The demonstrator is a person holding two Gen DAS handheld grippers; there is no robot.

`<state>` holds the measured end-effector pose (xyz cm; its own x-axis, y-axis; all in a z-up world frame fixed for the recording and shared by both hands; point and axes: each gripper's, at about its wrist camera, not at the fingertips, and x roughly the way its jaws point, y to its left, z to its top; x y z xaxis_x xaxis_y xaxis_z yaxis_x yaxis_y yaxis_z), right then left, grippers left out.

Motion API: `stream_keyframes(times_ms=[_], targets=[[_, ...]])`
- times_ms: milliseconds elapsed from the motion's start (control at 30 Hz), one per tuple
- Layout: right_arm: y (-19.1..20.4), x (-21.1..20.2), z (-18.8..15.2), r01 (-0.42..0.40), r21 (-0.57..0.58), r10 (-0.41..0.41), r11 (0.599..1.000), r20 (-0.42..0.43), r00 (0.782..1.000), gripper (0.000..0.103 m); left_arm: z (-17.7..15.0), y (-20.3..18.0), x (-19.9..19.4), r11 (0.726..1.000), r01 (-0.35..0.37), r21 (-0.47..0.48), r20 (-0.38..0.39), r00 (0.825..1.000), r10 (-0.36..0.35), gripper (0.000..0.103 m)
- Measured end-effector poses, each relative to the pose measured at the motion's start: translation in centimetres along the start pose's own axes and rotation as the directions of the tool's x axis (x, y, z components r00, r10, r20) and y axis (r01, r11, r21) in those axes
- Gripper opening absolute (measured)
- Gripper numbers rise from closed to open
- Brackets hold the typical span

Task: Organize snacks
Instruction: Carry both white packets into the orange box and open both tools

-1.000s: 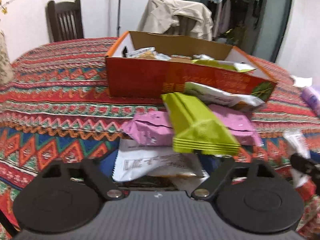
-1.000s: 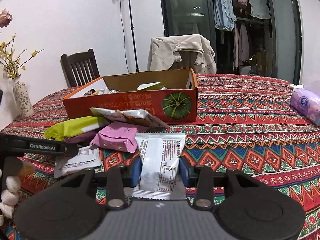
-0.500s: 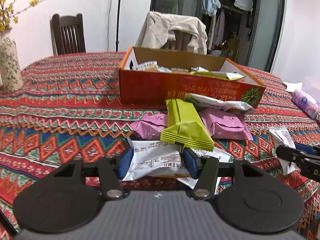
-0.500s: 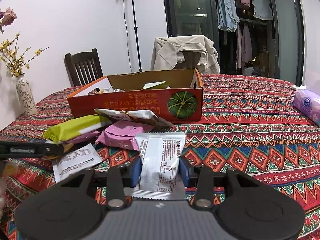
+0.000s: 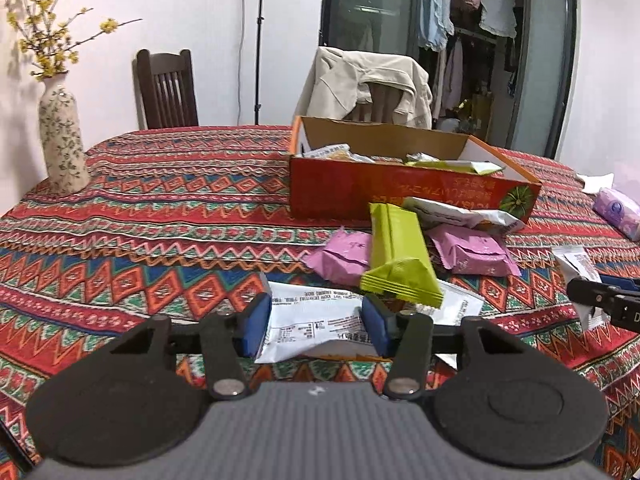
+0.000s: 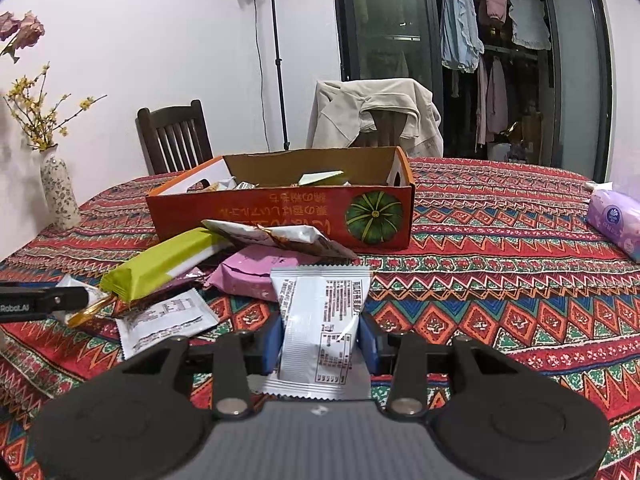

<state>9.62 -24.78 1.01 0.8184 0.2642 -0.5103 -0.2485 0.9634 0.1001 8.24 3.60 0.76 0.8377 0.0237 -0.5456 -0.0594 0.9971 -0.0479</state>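
Note:
An orange cardboard box [image 5: 400, 196] [image 6: 304, 216] holding several snacks stands on the patterned tablecloth. In front of it lie a green bar [image 5: 396, 256] [image 6: 164, 260], pink packets [image 5: 468, 250] [image 6: 256, 268] and a white-brown packet [image 6: 280, 236]. My left gripper [image 5: 316, 322] is shut on a white snack packet [image 5: 312, 320] and holds it just above the cloth. My right gripper [image 6: 320, 342] is shut on another white packet [image 6: 324, 320], held upright, short of the box.
A flowered vase [image 5: 62, 140] [image 6: 58, 192] stands at the far left. A purple tissue pack [image 5: 618, 208] [image 6: 616, 220] lies at the right. Another white packet [image 6: 164, 324] lies flat on the cloth. Two chairs, one draped with a jacket [image 5: 368, 84], stand behind the table.
My left gripper has pulled back and risen with the white packet; the box and pile look farther off. My right gripper has lifted slightly with its packet.

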Motion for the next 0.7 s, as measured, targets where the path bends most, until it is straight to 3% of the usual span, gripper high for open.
stream_keyframes(times_ms=[333,700], targets=[[0.2,-0.7,1.1,0.009,-0.014,-0.008,1.000,0.040,0.999,0.040,2.1,0.7,-1.9,1.000,0.011,-0.014,0.084,0.996,-0.009,0.052],[0.8,0.3,6.1,-0.003,-0.058,0.012,0.998,0.142,0.990,0.040,8.4,-2.0,-0.5,0.998,0.063,0.005,0.222,0.973,-0.063,0.052]])
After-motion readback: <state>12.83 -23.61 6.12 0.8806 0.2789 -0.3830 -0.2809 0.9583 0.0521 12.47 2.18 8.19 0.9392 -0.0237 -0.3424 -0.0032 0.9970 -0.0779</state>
